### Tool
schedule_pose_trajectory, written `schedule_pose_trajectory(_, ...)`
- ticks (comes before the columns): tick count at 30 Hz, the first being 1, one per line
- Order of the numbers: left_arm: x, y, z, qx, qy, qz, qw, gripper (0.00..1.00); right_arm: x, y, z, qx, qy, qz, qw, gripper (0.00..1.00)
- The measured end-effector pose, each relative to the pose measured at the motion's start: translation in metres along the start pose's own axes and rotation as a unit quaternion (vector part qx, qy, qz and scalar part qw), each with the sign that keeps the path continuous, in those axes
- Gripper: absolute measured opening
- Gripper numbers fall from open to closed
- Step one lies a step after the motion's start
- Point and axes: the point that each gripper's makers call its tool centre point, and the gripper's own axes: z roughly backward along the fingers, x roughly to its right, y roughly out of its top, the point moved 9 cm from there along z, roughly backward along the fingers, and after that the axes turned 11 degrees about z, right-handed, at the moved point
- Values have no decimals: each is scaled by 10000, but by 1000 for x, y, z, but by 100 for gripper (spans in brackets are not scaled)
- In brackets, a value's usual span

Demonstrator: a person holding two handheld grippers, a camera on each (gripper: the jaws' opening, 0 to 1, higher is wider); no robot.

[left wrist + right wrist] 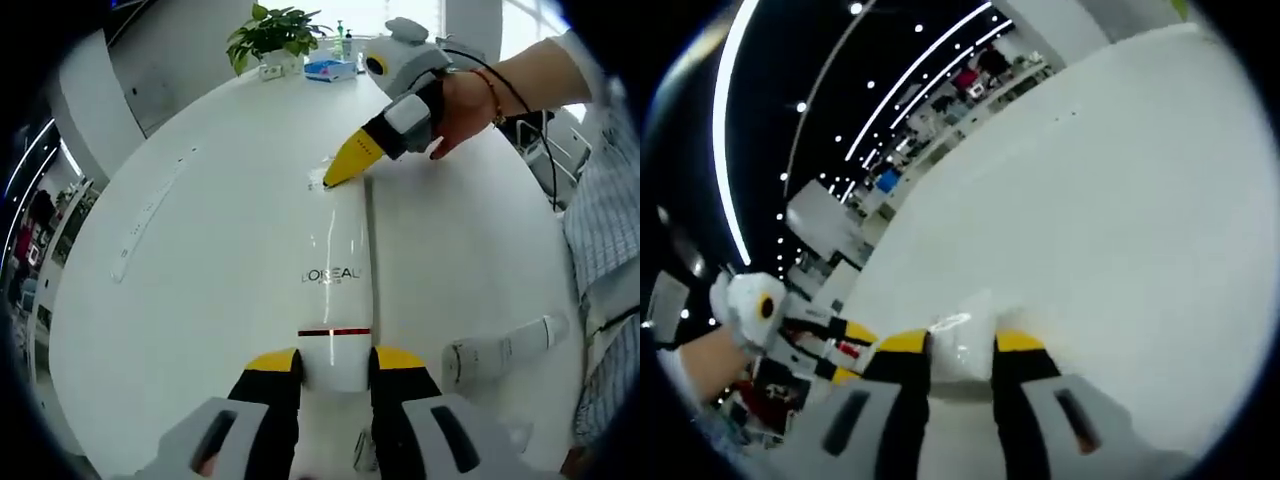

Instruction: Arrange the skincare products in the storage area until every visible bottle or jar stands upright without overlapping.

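Jaws of the left hand-held gripper (335, 362) clamped the near end of a white bottle (337, 290) lying on the table (200, 300). At its far end, the right hand-held gripper (330, 180) gripped it. Right, another bottle (505, 350) lay flat.

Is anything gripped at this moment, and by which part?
The white L'Oreal bottle is held at both ends: the left gripper clamps one end, the right gripper the far end.
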Motion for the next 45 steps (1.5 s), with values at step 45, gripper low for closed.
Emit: schedule_pose_trajectory(45, 2, -21, 1, 714, 36, 1023, 9922, 26, -117, 13, -35, -45, 382, 2036, 9783, 18)
